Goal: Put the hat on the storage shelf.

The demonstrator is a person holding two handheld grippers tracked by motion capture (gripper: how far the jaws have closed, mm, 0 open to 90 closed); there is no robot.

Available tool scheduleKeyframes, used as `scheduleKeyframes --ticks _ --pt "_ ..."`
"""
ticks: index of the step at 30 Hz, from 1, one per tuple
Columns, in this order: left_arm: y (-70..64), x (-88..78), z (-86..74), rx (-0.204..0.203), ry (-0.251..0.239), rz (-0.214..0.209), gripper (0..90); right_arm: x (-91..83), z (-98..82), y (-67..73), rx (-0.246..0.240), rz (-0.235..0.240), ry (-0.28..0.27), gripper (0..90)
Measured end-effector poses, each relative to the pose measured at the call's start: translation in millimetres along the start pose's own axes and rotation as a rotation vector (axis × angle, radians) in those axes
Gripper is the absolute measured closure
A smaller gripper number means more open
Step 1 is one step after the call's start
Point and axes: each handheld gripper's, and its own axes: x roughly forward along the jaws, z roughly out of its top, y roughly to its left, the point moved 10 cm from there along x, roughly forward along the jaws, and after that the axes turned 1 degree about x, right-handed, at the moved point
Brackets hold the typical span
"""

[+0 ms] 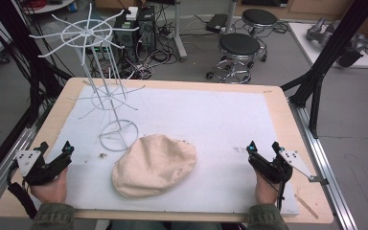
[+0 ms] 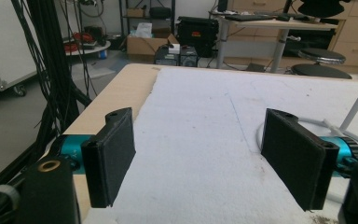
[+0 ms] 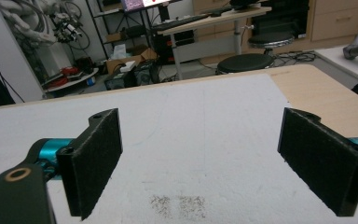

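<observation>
Between my grippers: beige cap (image 1: 154, 165) flat on mat, unheld.
Left gripper (image 1: 54, 149) and right gripper (image 1: 262, 146) both gaping, empty. Risk: pinching one limp edge, cap sags, snags wire rack (image 1: 106, 91) beyond left gripper, tips it.

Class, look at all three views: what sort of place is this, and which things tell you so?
Probably a robotics lab or workshop: computer towers and loose cables on the floor, rolling stools, and a padded test table framed by black struts.
</observation>
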Motion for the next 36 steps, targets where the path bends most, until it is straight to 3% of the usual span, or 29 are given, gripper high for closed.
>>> scheduleKeyframes --ticks 25,36 --pt "-0.3 2.0 -1.1 -0.008 0.010 -0.004 26.1 -0.1 -2.0 1.5 0.012 0.013 0.016 13.1" --pt "2.3 1.7 0.3 -0.016 0.003 0.000 26.1 2.9 -7.9 8.6 -0.027 0.044 0.050 11.6"
